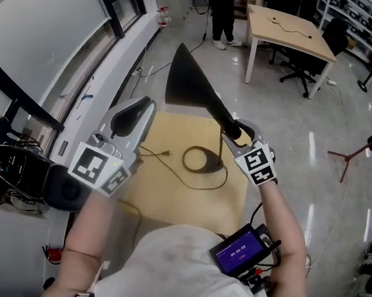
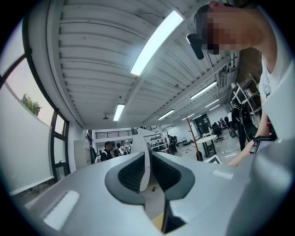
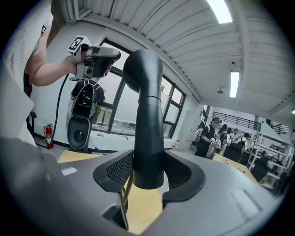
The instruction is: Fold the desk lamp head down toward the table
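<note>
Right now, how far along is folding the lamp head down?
Done: the right gripper is clamped on the lamp's neck. In hand: only that grip; the left gripper is raised, empty, jaws nearly together. To do: the fold itself, since the shade stands high above the table.

You wear a pale short-sleeved shirt [image 1: 182,267]. A black unit with a lit purple screen [image 1: 240,251] sits at your front, with dark cables beside it. Your left gripper [image 1: 138,108] and right gripper [image 1: 239,131] have smooth light-grey shells and dark, ribbed pads [image 2: 133,173]. Each carries a white cube printed with black square markers: left cube [image 1: 100,168], right cube [image 1: 257,165].
</note>
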